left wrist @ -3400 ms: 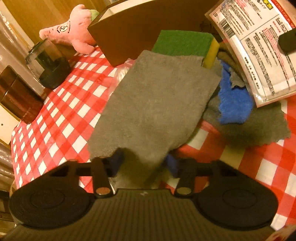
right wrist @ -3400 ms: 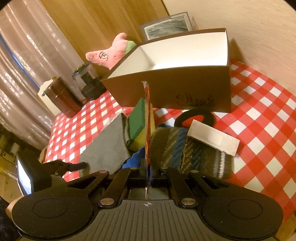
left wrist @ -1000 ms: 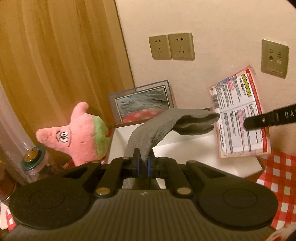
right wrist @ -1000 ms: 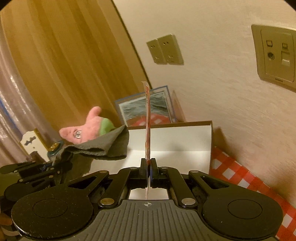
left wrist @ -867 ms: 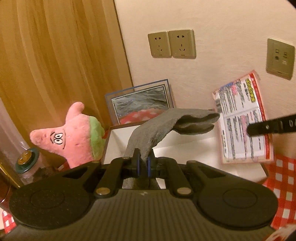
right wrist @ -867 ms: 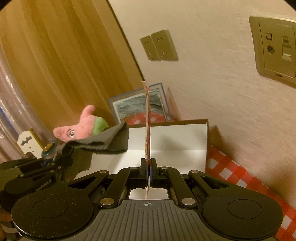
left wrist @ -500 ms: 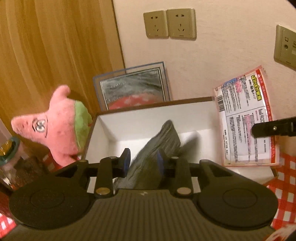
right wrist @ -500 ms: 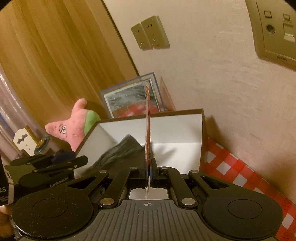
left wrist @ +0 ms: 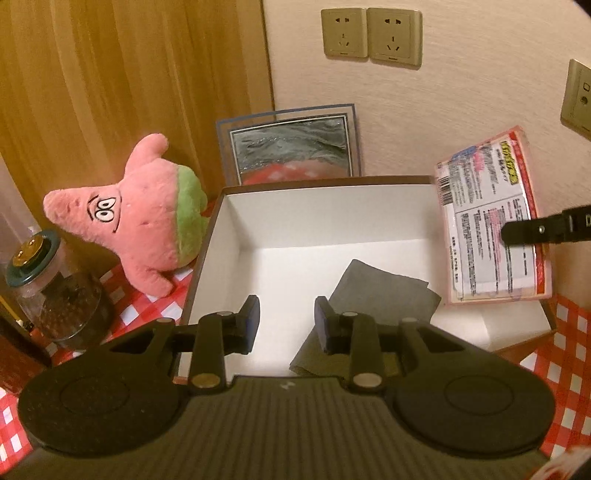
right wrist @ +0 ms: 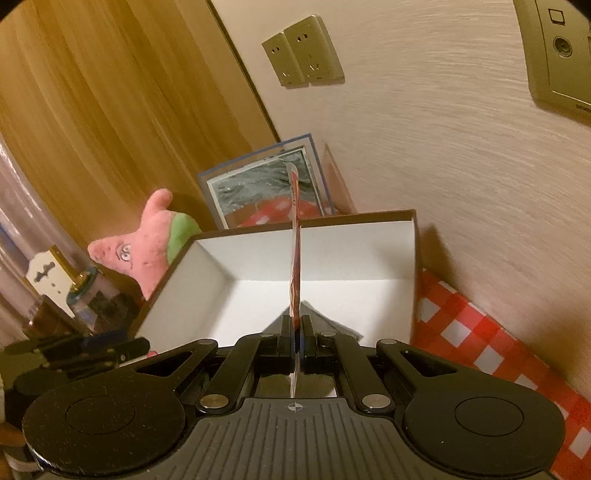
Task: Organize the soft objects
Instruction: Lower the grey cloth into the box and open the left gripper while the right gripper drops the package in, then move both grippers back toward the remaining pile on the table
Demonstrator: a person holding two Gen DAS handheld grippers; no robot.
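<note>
A red-and-white checked tablecloth covers the surface against a cream wall with twin sockets at 12 o'clock and wood panelling at 10 o'clock; a pink plush star and a framed picture stand beside the brown box. The left gripper hovers over the box, jaws wide and empty, the grey cloth lying on the white floor at its 2 o'clock. The right gripper, level above the box rim, is clamped on a flat printed packet held edge-on.
</note>
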